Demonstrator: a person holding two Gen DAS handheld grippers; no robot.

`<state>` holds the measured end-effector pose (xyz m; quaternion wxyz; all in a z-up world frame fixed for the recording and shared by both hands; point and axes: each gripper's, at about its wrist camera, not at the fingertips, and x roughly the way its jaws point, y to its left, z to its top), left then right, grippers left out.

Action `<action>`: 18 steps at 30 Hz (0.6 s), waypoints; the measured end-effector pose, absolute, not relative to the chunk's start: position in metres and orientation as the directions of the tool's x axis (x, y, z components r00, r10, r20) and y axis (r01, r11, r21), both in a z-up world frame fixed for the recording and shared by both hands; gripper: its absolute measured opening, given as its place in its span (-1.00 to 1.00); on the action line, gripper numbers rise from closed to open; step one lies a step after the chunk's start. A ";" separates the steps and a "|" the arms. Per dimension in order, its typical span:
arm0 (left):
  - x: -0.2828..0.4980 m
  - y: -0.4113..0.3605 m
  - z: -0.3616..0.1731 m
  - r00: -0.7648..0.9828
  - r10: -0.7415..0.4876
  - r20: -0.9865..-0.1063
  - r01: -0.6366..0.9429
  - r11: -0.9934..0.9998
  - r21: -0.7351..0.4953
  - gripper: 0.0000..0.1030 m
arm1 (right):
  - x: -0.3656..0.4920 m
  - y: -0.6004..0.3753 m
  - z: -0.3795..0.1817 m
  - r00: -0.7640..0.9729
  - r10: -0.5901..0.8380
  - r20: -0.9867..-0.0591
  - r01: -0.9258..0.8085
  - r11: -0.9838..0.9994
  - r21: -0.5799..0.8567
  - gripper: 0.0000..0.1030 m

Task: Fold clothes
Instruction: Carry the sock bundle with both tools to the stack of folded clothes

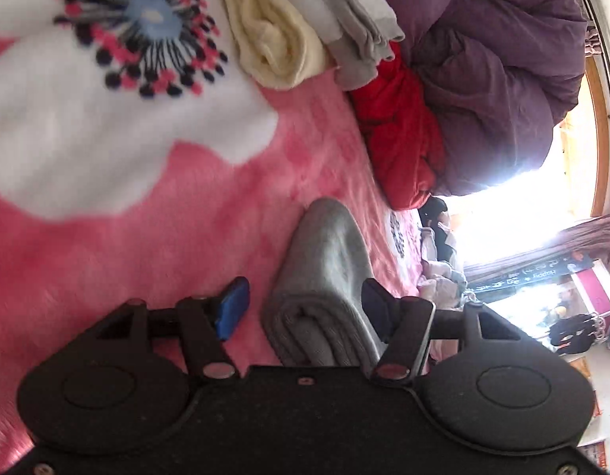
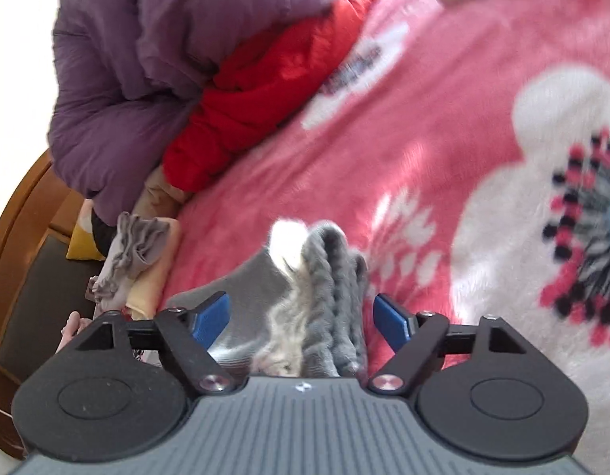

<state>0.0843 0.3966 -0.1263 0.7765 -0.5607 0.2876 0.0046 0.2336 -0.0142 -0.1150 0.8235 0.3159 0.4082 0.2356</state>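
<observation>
Left gripper: jaws apart, straddling the folded grey garment, which lies on the pink blanket with its long axis running straight ahead; it sits nearer the right-hand finger, touch unclear. Soft knit, rolled layered edge toward the camera. Beyond: cream towel, red and purple bedding. Right gripper: also apart, the same grey garment between its fingers, ribbed folds stacked, ungripped. Both equally near; either closes by squeezing across the short axis

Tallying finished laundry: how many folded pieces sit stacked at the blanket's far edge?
3: cream piece, white piece beside it, grey piece on the white. More may be hidden.
</observation>
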 end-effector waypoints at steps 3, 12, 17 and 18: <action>0.092 0.383 -0.123 0.824 -0.327 -0.462 -0.332 0.383 -0.862 0.19 | 0.231 -0.005 -0.122 0.556 0.644 -0.525 -0.137 0.695 0.706 0.46; 0.107 0.373 -0.108 0.869 -0.292 -0.400 -0.242 0.453 -0.858 -0.38 | 0.226 0.010 -0.122 0.567 0.683 -0.461 -0.195 0.655 0.730 -0.13; 0.103 0.408 -0.081 0.930 -0.290 -0.226 -0.086 0.425 -0.901 -0.43 | 0.232 0.029 -0.105 0.575 0.743 -0.344 -0.236 0.553 0.799 -0.16; 0.104 0.417 -0.073 0.941 -0.277 -0.197 -0.060 0.435 -0.899 -0.51 | 0.235 0.037 -0.100 0.575 0.756 -0.314 -0.248 0.527 0.813 -0.16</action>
